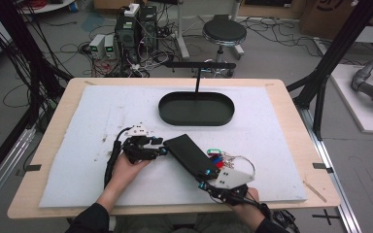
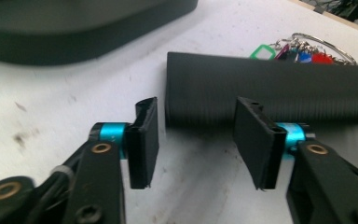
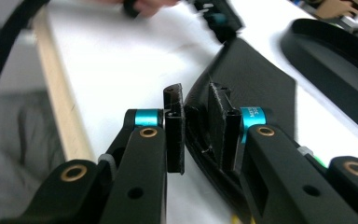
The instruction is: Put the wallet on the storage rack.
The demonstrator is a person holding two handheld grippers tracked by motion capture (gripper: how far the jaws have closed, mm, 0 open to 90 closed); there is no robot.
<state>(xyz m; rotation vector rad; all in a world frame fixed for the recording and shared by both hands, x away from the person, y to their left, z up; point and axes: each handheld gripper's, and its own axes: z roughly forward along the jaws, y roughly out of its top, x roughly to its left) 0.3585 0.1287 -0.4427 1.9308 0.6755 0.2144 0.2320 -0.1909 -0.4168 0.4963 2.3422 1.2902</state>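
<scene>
A long flat black case lies slantwise on the white mat. Its near end is pinched edge-on between the pads of my right gripper, and in the right gripper view the case runs away from those shut jaws. My left gripper sits at the case's far left end. In the left gripper view its jaws stand open with the end of the case just beyond the gap, and neither pad touches it. A bunch of keys with coloured tags lies right beside the case.
A black oval tray sits at the back middle of the mat, with a black T-shaped stand rising behind it. The table's wooden edge frames the mat. On the floor beyond stand a stool and electronics with cables.
</scene>
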